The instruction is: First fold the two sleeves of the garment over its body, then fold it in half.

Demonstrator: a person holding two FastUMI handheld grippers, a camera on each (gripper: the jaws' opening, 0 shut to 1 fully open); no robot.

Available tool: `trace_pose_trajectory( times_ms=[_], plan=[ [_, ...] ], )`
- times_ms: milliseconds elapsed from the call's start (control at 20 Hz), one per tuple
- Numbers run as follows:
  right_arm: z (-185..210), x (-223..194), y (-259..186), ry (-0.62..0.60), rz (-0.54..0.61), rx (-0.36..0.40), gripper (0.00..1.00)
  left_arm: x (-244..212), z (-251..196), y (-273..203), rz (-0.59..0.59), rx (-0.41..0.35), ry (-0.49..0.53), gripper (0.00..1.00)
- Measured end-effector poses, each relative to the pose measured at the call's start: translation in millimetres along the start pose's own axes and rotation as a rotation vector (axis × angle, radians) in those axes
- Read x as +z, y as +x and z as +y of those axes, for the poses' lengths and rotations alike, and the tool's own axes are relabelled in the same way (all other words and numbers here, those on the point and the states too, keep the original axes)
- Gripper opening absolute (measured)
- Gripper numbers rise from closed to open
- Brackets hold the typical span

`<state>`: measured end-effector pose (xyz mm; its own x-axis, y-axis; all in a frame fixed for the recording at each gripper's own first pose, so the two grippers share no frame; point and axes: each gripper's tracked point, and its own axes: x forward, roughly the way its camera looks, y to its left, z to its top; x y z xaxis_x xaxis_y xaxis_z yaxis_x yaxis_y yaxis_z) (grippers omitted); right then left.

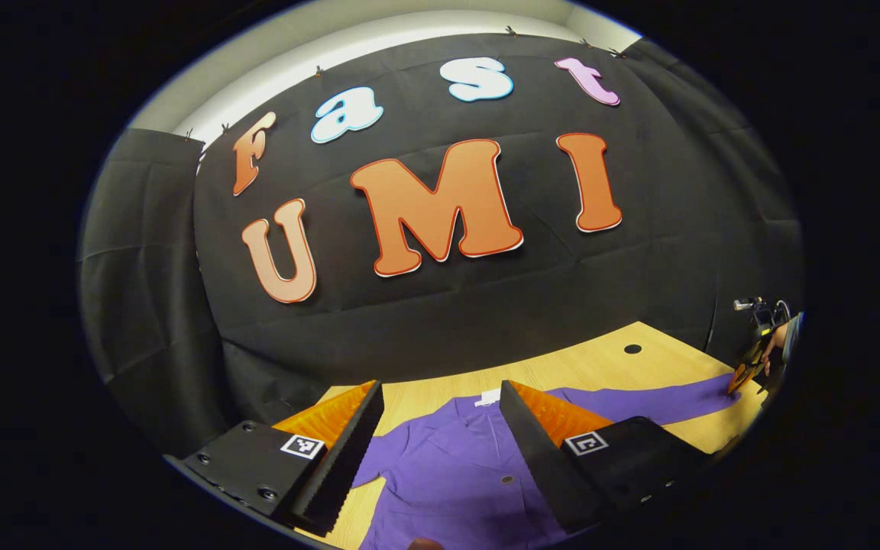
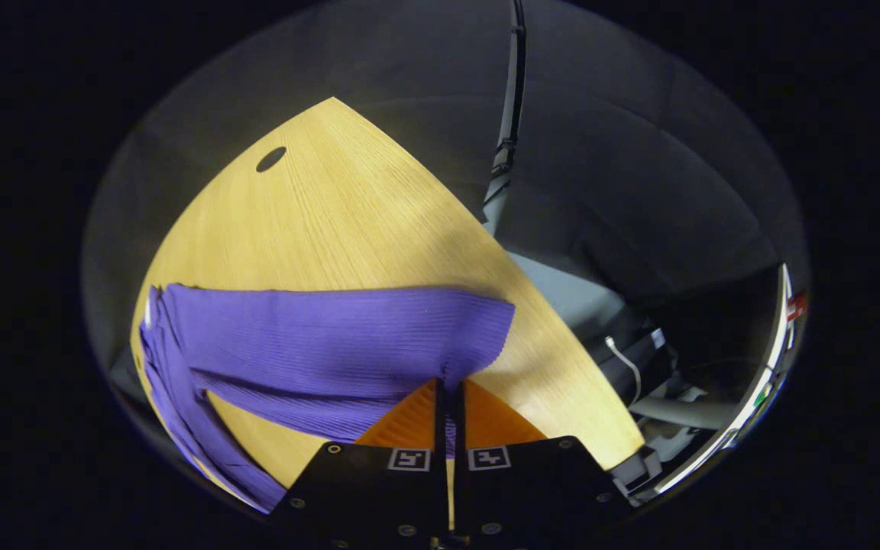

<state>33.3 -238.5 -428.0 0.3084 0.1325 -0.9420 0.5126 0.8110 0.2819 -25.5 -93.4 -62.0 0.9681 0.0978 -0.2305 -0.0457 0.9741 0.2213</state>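
Light wooden table (image 1: 608,359), with a small dark round hole (image 1: 632,349) near its far edge, stood against the black cloth wall (image 1: 425,305); seen too in the right gripper view (image 2: 348,214), hole (image 2: 271,159) at its far corner, grey booth fittings and a white cable (image 2: 623,359) beyond its edge.

Purple button-front garment (image 1: 448,473) lay flat on that table, collar toward the wall with a white label (image 1: 488,397) at the neck, a small dark button (image 1: 507,480) on the front. One long sleeve (image 1: 654,401) stretched outward across the wood to the far side, cuff at the distant right gripper (image 1: 742,376) and the hand (image 1: 772,344) holding it. Same ribbed sleeve (image 2: 333,344) shown close in the right gripper view, lifted off the tabletop and draped, the rest of the cloth bunched at the left.

Left gripper (image 1: 440,458) hung spread wide above the garment's chest, fingers well apart, grasping nothing.

Right gripper (image 2: 448,397) was closed tight, both fingers pressed together on the sleeve's cuff edge, a thin strip of purple fabric visible between them.
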Motion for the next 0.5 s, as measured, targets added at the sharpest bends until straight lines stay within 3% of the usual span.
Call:
trace_pose_trajectory(
  times_ms=[200, 500],
  plan=[
    [21, 4, -28, -0.001, -0.040, 0.061, 0.03, 0, 6, 3, -0.016, -0.013, -0.015, 1.00],
    [69, 6, -88, -0.045, -0.139, 0.096, 0.03, -10, 33, 8, -0.026, -0.043, -0.051, 0.98]
  ],
)
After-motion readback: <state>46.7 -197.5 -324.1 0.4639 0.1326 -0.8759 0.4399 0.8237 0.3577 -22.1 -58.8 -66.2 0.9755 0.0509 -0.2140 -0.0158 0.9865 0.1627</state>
